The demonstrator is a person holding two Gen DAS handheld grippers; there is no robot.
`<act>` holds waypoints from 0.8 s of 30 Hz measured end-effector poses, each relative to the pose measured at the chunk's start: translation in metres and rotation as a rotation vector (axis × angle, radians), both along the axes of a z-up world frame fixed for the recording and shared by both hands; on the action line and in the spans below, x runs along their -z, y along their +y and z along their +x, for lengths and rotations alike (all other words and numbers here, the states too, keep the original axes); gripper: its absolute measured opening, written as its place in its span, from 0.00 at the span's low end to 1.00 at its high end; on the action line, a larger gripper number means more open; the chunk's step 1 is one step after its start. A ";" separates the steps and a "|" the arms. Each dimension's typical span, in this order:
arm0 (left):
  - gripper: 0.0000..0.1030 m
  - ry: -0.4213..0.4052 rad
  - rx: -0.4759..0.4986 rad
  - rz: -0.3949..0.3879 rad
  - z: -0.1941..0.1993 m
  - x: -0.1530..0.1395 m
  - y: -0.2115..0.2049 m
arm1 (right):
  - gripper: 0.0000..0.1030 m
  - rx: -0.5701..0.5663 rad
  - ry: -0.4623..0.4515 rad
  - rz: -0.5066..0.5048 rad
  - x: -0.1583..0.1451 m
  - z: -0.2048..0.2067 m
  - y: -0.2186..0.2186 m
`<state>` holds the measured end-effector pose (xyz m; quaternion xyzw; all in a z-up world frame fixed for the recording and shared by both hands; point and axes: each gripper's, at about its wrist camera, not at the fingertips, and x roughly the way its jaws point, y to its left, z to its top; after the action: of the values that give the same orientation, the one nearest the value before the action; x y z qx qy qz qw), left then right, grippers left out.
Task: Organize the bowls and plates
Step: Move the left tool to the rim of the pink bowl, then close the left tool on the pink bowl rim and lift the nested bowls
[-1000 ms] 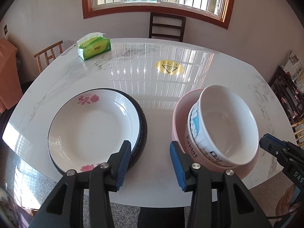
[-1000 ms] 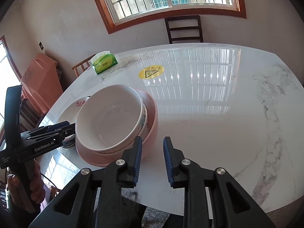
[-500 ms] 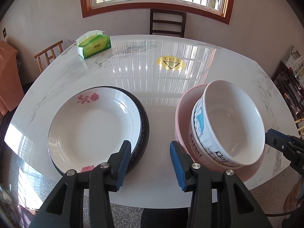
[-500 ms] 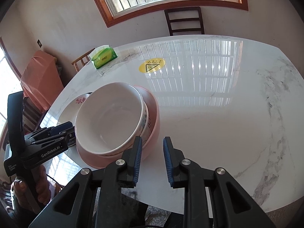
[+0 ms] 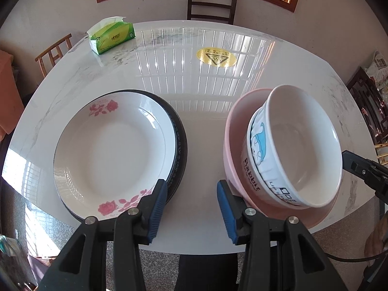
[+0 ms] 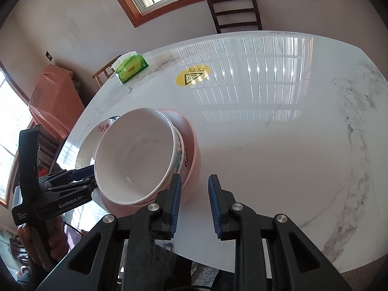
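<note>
Table: a glossy white marble-look table with grey veins, mirroring the window bars.
Plates: a round, shallow white plate printed with pink roses lies stacked on a dark-rimmed plate, on the near left of the table.
Bowls: a deep white ceramic bowl sits tilted inside a wider pink bowl, on the near right. Its outer wall shows a blue cartoon figure and the word "Rabbit"; smaller print below is too small to read.
Left gripper: black arms with ribbed blue pads, jaws parted about halfway, holding nothing, poised over the bare table between plates and bowls. Its body reads "GenRobot.AI" in the right wrist view.
Right gripper: same build, jaws only narrowly apart, holding nothing, just beside the pink bowl's rim.
Sticker: a round yellow sticker bearing a triangle symbol.
Tissues: a green soft tissue pack, white sheet poking out, at the far left edge.
</note>
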<state>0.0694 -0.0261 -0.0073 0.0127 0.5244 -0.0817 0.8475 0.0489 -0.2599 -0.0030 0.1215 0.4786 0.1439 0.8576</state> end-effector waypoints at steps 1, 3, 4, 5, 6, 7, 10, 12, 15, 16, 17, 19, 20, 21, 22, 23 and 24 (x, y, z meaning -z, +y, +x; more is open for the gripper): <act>0.42 0.009 -0.004 -0.009 0.001 -0.001 0.002 | 0.22 -0.007 0.010 -0.001 0.001 0.002 0.001; 0.42 0.022 -0.012 -0.022 0.003 -0.002 0.004 | 0.22 -0.012 0.031 -0.003 0.002 0.005 0.001; 0.42 0.023 -0.018 -0.024 0.004 -0.003 0.006 | 0.22 -0.012 0.039 -0.008 0.002 0.006 0.002; 0.42 0.025 -0.024 -0.027 0.005 -0.004 0.007 | 0.22 -0.014 0.044 -0.017 0.001 0.007 0.004; 0.42 0.029 -0.028 -0.036 0.005 -0.005 0.008 | 0.22 -0.018 0.049 -0.028 0.001 0.009 0.005; 0.42 0.038 -0.032 -0.047 0.007 -0.006 0.009 | 0.22 -0.023 0.059 -0.036 0.002 0.010 0.007; 0.42 0.080 -0.054 -0.080 0.013 -0.006 0.012 | 0.24 -0.033 0.092 -0.048 0.004 0.017 0.010; 0.42 0.102 -0.059 -0.104 0.016 -0.006 0.015 | 0.24 -0.039 0.107 -0.056 0.005 0.020 0.011; 0.42 0.117 -0.058 -0.156 0.018 -0.007 0.018 | 0.25 -0.047 0.123 -0.068 0.005 0.024 0.011; 0.42 0.123 -0.061 -0.171 0.020 -0.008 0.020 | 0.26 -0.047 0.131 -0.068 0.005 0.026 0.011; 0.42 0.124 -0.066 -0.181 0.020 -0.009 0.021 | 0.26 -0.048 0.137 -0.063 0.005 0.027 0.010; 0.42 0.122 -0.071 -0.201 0.020 -0.012 0.024 | 0.27 -0.049 0.147 -0.056 0.006 0.027 0.009; 0.42 0.125 -0.072 -0.208 0.021 -0.014 0.025 | 0.28 -0.048 0.150 -0.056 0.006 0.028 0.008; 0.42 0.129 -0.071 -0.216 0.021 -0.014 0.026 | 0.30 -0.047 0.154 -0.053 0.006 0.028 0.007; 0.42 0.129 -0.071 -0.224 0.021 -0.015 0.027 | 0.31 -0.046 0.158 -0.047 0.007 0.028 0.005; 0.42 0.133 -0.069 -0.231 0.021 -0.016 0.028 | 0.32 -0.045 0.163 -0.042 0.008 0.030 0.004; 0.42 0.146 -0.067 -0.242 0.022 -0.015 0.030 | 0.32 -0.044 0.167 -0.040 0.008 0.030 0.004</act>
<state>0.0914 0.0035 0.0081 -0.1133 0.5712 -0.1166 0.8045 0.0794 -0.2561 -0.0113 0.1053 0.5538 0.1424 0.8136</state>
